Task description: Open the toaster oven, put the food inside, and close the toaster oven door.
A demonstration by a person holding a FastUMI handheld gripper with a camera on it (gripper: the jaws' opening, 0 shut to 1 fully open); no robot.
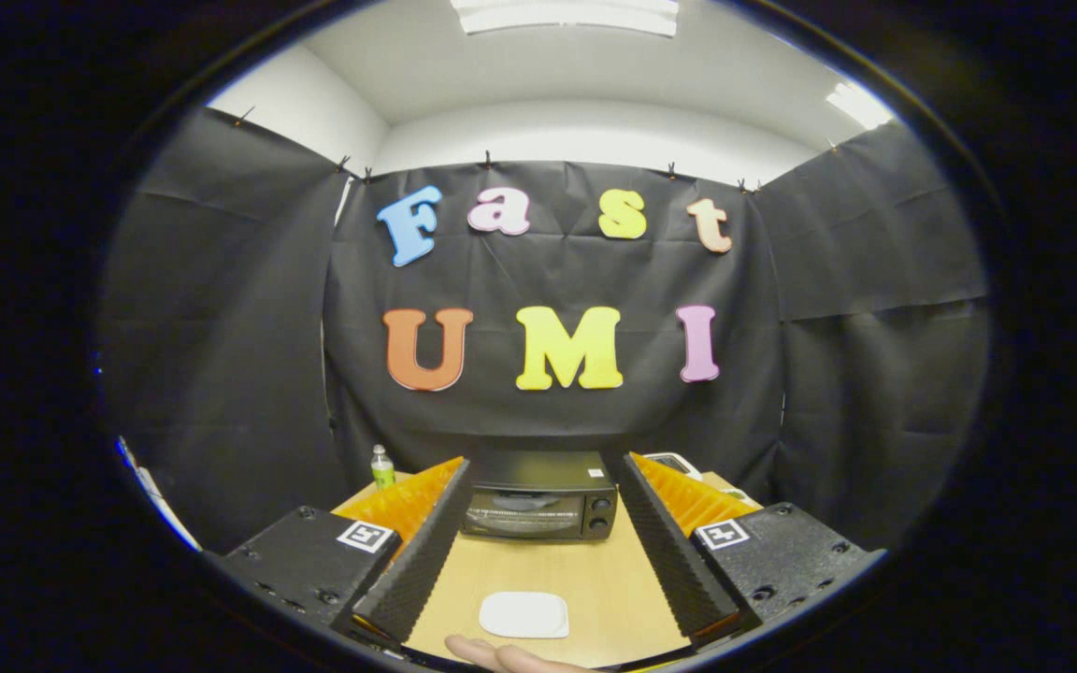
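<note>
The black boxy toaster oven [540, 495] sits at the far end of the light wooden tabletop [595, 579], against the black cloth wall, its long side running left to right and its front facing straight back at the gripper [542, 561]. Its dark glass door is up and shut, with two round knobs stacked at the right of the front. The fingers [426, 551] are spread wide, released, gripping nothing; their ridged, ribbed inner faces frame the oven, which stands well beyond them. Nearer, between the fingers, lies a flat white rounded-rectangle plate [524, 614], smooth and matte. A fingertip of a person's hand [501, 654] pokes in just below it. A small green-labelled plastic bottle [381, 465] stands upright left of the oven.
</note>
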